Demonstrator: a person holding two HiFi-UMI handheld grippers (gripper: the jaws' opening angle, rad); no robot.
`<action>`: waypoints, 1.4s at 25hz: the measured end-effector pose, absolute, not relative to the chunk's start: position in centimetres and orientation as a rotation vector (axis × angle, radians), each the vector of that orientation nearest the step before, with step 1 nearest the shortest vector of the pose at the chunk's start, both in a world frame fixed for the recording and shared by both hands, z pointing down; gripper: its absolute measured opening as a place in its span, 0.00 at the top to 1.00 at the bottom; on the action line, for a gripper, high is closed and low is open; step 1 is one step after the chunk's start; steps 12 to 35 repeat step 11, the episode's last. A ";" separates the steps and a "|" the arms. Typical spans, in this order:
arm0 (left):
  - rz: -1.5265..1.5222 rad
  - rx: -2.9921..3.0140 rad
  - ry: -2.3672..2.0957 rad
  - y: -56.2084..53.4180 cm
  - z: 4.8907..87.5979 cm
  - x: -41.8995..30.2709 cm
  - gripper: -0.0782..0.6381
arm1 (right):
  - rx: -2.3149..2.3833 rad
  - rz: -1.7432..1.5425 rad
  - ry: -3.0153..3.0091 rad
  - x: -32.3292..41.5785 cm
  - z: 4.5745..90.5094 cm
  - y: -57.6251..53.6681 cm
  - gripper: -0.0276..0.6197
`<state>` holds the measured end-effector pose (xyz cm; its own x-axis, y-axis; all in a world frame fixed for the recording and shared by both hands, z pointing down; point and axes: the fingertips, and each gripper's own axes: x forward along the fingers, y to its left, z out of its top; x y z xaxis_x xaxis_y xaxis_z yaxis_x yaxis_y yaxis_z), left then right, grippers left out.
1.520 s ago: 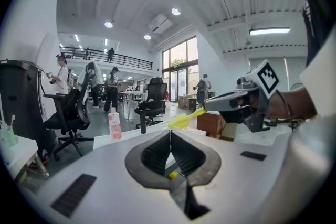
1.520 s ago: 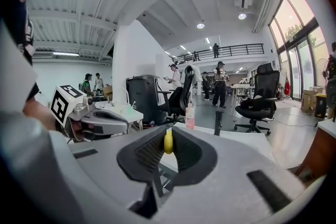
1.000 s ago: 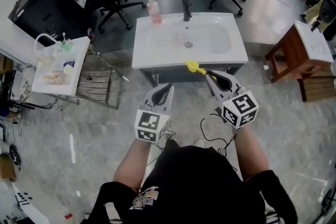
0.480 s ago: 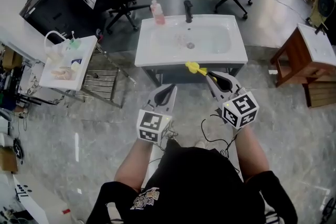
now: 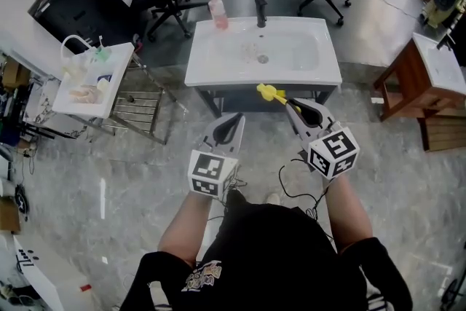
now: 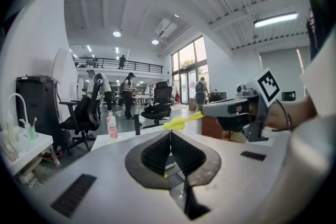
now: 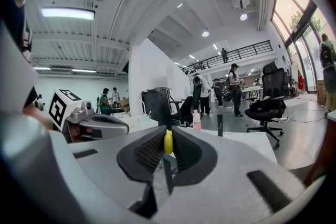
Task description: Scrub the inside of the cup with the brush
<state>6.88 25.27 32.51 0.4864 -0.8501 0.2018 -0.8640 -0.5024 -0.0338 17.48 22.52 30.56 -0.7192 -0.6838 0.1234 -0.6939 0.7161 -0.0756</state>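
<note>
Looking down in the head view, I count two grippers, one yellow brush (image 5: 271, 93), one white sink (image 5: 218, 73), one tap (image 5: 260, 11) and one pink bottle (image 5: 217, 13). The front edge of the sink is near the jaw tips, and the grey floor (image 5: 109, 186) is wide on both sides. Both forearms reach forward, with the left gripper (image 5: 234, 118) and the right gripper (image 5: 289, 103) side by side, not touching.

In the left gripper view, its jaws are pressed together with nothing between them.

In the right gripper view, the jaws clamp the brush by its handle, and the head points toward the sink.
</note>
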 end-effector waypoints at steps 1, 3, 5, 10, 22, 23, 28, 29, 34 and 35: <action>0.296 2.645 -1.528 25.4 32.5 6.9 0.88 | 1.137 0.176 -2.830 17.5 30.5 22.6 0.90; 0.295 2.643 -1.532 25.5 32.4 7.0 0.88 | 1.138 0.171 -2.834 17.6 30.3 22.6 0.90; 0.298 2.641 -1.535 25.7 32.6 7.0 0.88 | 1.137 0.170 -2.837 17.6 30.2 22.8 0.90; 0.295 2.640 -1.535 26.1 32.4 7.3 0.88 | 1.136 0.164 -2.843 17.8 30.0 23.0 0.90; 0.294 2.641 -1.536 26.1 32.4 7.3 0.88 | 1.136 0.163 -2.844 17.8 29.9 23.0 0.90; 0.294 2.641 -1.536 26.1 32.4 7.3 0.88 | 1.136 0.163 -2.844 17.8 29.9 23.0 0.90; 0.294 2.641 -1.536 26.1 32.4 7.3 0.88 | 1.136 0.163 -2.844 17.8 29.9 23.0 0.90; 0.294 2.641 -1.536 26.1 32.4 7.3 0.88 | 1.136 0.163 -2.844 17.8 29.9 23.0 0.90; 0.294 2.641 -1.536 26.1 32.4 7.3 0.88 | 1.136 0.163 -2.844 17.8 29.9 23.0 0.90; 0.294 2.641 -1.536 26.1 32.4 7.3 0.88 | 1.136 0.163 -2.844 17.8 29.9 23.0 0.90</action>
